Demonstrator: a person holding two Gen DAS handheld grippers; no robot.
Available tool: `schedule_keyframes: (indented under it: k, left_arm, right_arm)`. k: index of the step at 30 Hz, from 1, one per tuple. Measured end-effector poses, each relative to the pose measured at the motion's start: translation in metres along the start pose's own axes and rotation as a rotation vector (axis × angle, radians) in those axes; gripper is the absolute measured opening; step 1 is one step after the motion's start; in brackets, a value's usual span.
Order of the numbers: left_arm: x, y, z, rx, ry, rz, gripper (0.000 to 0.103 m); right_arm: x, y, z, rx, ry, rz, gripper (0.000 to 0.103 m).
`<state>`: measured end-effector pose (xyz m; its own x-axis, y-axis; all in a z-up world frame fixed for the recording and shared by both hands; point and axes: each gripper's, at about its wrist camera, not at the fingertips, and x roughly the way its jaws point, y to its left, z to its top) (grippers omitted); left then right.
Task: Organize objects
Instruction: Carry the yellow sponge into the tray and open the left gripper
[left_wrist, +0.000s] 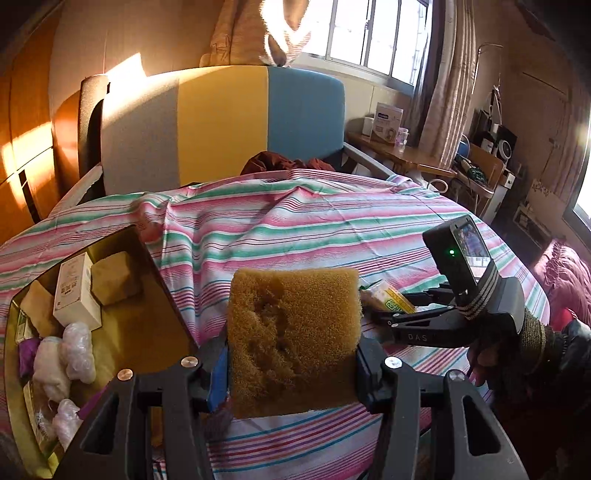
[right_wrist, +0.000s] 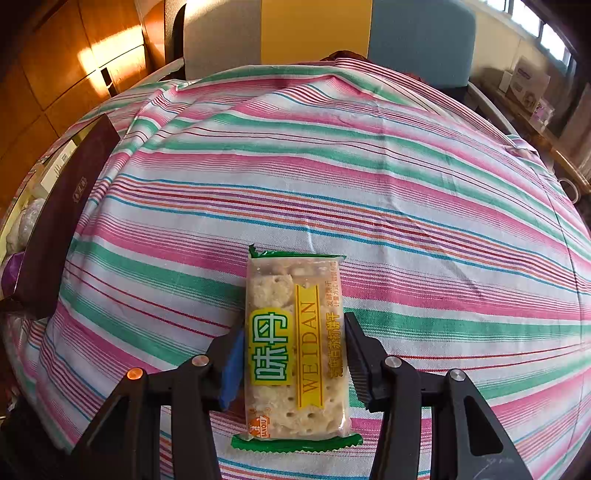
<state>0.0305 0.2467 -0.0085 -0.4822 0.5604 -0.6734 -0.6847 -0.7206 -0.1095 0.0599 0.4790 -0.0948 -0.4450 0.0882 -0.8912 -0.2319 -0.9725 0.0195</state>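
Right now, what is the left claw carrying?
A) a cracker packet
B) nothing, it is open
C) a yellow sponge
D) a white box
C: in the left wrist view the left claw has its fingers pressed against both sides of the yellow sponge; the cracker packet sits between the fingers of the right claw, and the white box lies in the storage box on the bed.

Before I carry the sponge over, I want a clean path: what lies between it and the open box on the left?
Only striped bedsheet lies between the sponge and the open box, seen in the left wrist view; no loose item.
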Motion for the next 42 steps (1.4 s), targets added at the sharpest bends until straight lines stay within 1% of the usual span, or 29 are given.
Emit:
schedule_keyframes:
  k: [8,11,13,15,18,20,23,25,26,28,31,32,34,36,37,38,39,42]
  left_arm:
    - [-0.009,0.040,-0.004,-0.065,-0.003,0.056,0.054]
    - [-0.011,0.060,-0.008,-0.092,0.007,0.083,0.054]
    - [-0.014,0.078,-0.011,-0.127,0.018,0.092,0.054]
    - [-0.018,0.104,-0.015,-0.205,0.026,0.068,0.054]
    - [-0.026,0.150,-0.020,-0.366,0.041,0.042,0.054]
    - [-0.030,0.177,-0.023,-0.453,0.042,0.057,0.054]
    - [-0.030,0.192,-0.020,-0.472,0.032,0.078,0.054]
    - [-0.022,0.193,-0.015,-0.488,0.042,0.057,0.054]
    - [-0.015,0.192,-0.012,-0.490,0.050,0.052,0.054]
    - [0.001,0.188,-0.006,-0.477,0.073,0.069,0.054]
    - [0.024,0.184,0.003,-0.464,0.103,0.076,0.054]
    - [0.032,0.183,0.006,-0.460,0.118,0.070,0.054]
    - [0.049,0.184,0.009,-0.458,0.155,0.092,0.055]
    - [0.062,0.187,0.010,-0.462,0.179,0.092,0.056]
    - [0.070,0.189,0.010,-0.466,0.199,0.100,0.060]
    - [0.075,0.190,0.009,-0.470,0.212,0.101,0.067]
    - [0.078,0.192,0.008,-0.472,0.219,0.104,0.070]
    - [0.074,0.193,0.006,-0.457,0.206,0.143,0.071]
  right_arm:
    - [0.000,0.001,-0.001,-0.001,-0.007,-0.005,0.051]
    - [0.000,0.002,-0.001,-0.002,-0.010,-0.007,0.051]
    - [0.000,0.002,-0.001,-0.003,-0.012,-0.009,0.051]
    - [0.000,0.003,-0.001,-0.006,-0.012,-0.013,0.051]
    - [0.000,0.004,-0.001,-0.008,-0.011,-0.016,0.051]
    - [0.000,0.004,-0.001,-0.011,-0.010,-0.019,0.051]
    - [0.000,0.006,0.000,-0.018,-0.008,-0.026,0.051]
    - [0.000,0.006,0.000,-0.021,-0.005,-0.027,0.051]
    - [0.000,0.006,0.000,-0.022,-0.004,-0.029,0.051]
    - [0.000,0.007,0.001,-0.026,-0.003,-0.031,0.051]
    - [0.000,0.007,0.001,-0.027,-0.002,-0.032,0.051]
    - [0.000,0.007,0.001,-0.027,-0.002,-0.032,0.051]
    - [0.000,0.007,0.001,-0.029,-0.001,-0.031,0.051]
    - [0.000,0.008,0.002,-0.030,0.000,-0.031,0.051]
    - [0.001,0.008,0.002,-0.031,0.001,-0.032,0.051]
    - [0.001,0.008,0.002,-0.032,0.001,-0.033,0.051]
    - [0.001,0.009,0.002,-0.032,0.001,-0.033,0.051]
    - [0.001,0.009,0.002,-0.031,0.000,-0.033,0.051]
